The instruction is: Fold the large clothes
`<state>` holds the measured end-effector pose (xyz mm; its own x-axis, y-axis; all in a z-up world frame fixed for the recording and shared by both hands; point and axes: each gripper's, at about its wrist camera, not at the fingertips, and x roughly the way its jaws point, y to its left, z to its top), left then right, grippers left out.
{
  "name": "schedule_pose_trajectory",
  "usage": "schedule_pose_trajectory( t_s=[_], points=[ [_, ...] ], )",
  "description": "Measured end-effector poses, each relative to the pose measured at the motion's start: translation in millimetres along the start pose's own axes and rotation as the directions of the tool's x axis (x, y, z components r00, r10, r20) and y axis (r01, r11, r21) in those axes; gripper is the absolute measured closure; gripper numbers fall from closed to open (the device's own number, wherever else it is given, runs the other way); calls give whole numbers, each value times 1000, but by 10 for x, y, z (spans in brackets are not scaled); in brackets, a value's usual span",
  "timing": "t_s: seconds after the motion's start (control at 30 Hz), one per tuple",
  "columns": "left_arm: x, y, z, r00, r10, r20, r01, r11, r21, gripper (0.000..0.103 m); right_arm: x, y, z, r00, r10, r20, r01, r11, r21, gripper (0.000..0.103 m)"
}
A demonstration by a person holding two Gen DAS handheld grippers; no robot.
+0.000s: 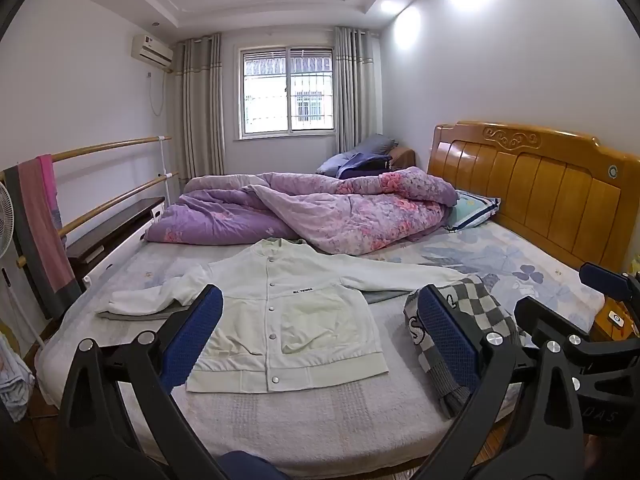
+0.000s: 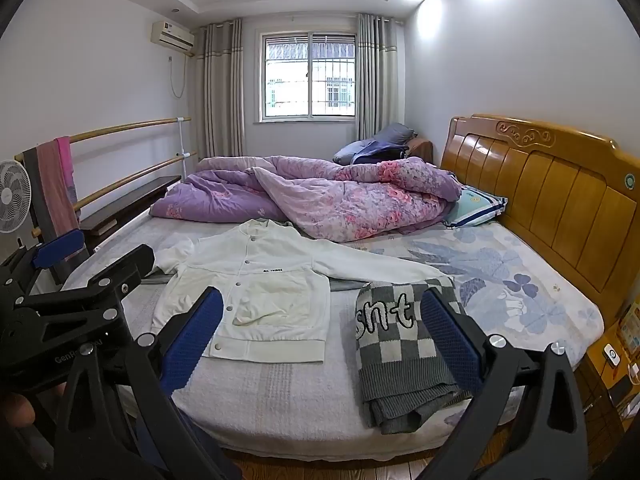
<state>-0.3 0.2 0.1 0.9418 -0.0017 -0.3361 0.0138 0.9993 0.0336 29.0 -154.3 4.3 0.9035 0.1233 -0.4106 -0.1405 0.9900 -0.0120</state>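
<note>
**White jacket spread on the bed, both grippers wide and empty**

The white jacket [image 1: 280,312] lies flat on the bed [image 1: 300,420], buttoned, front up, both sleeves stretched sideways. It sits just ahead of the left gripper [image 1: 320,336], between and beyond its blue pads; seen from the right gripper [image 2: 320,336], it lies ahead and to the left. Both grippers stand fully spread with nothing between the fingers, hovering over the near edge of the bed, apart from the cloth. A grey checked sweater [image 2: 400,348], folded, rests ahead of the right gripper, touching the jacket's right sleeve end. Beyond the jacket a purple floral quilt [image 1: 320,208] is bunched across the mattress, near the wooden headboard [image 1: 540,184].
</note>
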Motion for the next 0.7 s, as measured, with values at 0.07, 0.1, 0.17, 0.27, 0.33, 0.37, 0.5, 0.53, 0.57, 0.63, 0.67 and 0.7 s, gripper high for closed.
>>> schedule_pose_trajectory(
  t_s=[0.07, 0.1, 0.17, 0.27, 0.33, 0.37, 0.5, 0.53, 0.57, 0.63, 0.67, 0.7],
  points=[
    [1, 0, 1, 1000, 0, 0, 0, 1000, 0, 5, 3, 0, 0, 1000, 0, -1, 0, 1000, 0, 8],
    [2, -1, 1, 1000, 1, -1, -1, 1000, 1, 5, 5, -1, 0, 1000, 0, -2, 0, 1000, 0, 8],
    [3, -1, 1, 1000, -1, -2, 1, 1000, 2, 5, 3, 0, -1, 1000, -1, -1, 1, 1000, 0, 8],
    [4, 2, 5, 1000, -2, -3, 2, 1000, 3, 5, 1, 5, 3, 1000, -2, -1, 2, 1000, 0, 8],
    [-4, 14, 8, 1000, -4, -2, 4, 1000, 2, 5, 0, 12, 10, 1000, -2, -1, 2, 1000, 0, 8],
    [1, -1, 0, 1000, 0, -1, 0, 1000, 2, 5, 0, 13, 12, 1000, -2, 0, 2, 1000, 0, 8],
    [5, -1, -3, 1000, 1, -2, -1, 1000, 1, 5, 20, 2, 5, 1000, 1, -3, -1, 1000, 2, 8],
    [8, -1, -5, 1000, 0, -3, 0, 1000, 1, 5, 20, 2, 6, 1000, 0, -2, 0, 1000, 1, 8],
    [10, -1, -8, 1000, -1, -5, 1, 1000, 0, 5, 20, 2, 7, 1000, -1, -2, 1, 1000, 1, 8],
    [-3, -3, 3, 1000, 0, -5, 0, 1000, 2, 5, 25, 2, 10, 1000, 1, -4, -1, 1000, 2, 8],
    [-8, -5, 5, 1000, 0, -4, 0, 1000, 3, 5, 23, 1, 10, 1000, 2, -4, -2, 1000, 3, 8],
    [-14, -8, 7, 1000, 0, -4, 0, 1000, 4, 5, 29, 12, -2, 1000, 2, -4, -2, 1000, 4, 8]
  ],
)
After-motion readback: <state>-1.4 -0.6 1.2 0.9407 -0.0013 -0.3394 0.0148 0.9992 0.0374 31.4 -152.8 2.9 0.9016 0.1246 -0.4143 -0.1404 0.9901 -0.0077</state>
